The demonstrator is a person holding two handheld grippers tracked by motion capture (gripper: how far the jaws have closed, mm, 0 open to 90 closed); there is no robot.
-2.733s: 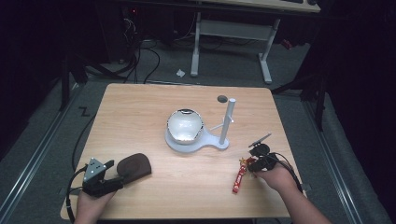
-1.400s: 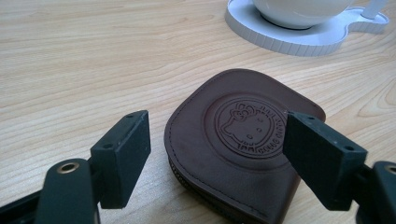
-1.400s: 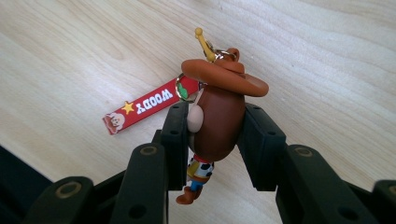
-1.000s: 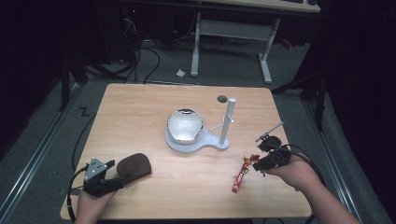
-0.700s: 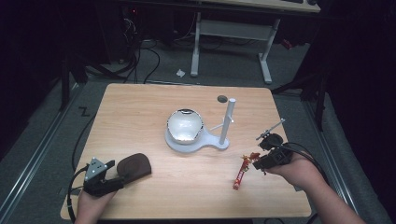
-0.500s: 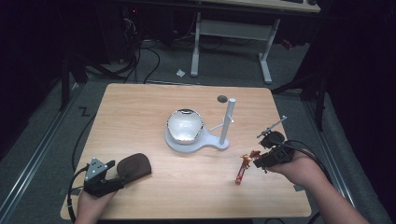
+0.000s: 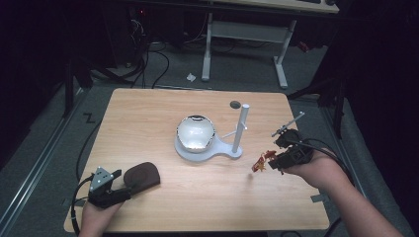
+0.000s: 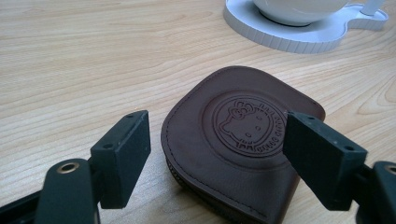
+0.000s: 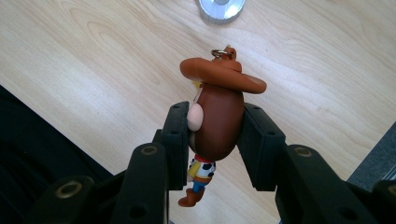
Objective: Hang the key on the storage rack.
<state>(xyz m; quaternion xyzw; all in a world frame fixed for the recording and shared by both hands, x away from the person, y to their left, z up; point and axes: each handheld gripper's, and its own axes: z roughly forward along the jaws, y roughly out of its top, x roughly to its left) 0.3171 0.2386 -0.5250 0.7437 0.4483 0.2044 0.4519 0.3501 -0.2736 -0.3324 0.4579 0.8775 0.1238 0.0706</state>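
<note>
A light wooden table (image 7: 148, 118) seen from above, with dark floor on all sides. Going left to right: at the near left corner the left gripper (image 7: 117, 193) rests low on the wood close to the front edge. Its jaws are spread wide and press on nothing. Between and just beyond them lies a brown leather pouch (image 8: 238, 140), flat on the table, rounded at one end and stamped with a round cartoon-cat emblem. The pads (image 8: 122, 156) stand off from its sides. Behind the pouch, a broad stretch of bare wood runs to the far left corner.

At the table's middle sits a white stand (image 7: 210, 148) with a flat base, a shiny rounded bowl on it and an upright post (image 7: 240, 128) on its right. A small dark disc (image 7: 235, 104) lies near the far edge behind the post.

To the right of the post, the right gripper (image 7: 269, 163) is held above the table near the right edge, jaws pinching a cowboy figurine keychain (image 9: 215, 116). In the right gripper view the figure hangs between the pads: wide brown hat with a metal ring on top, brown rounded head gripped at its sides, yellow shirt and a brown boot below. Open wood lies beneath it.

Compared with a second ago, the figurine has been lifted off the table and the right hand is higher; the left gripper and pouch have not moved.
</note>
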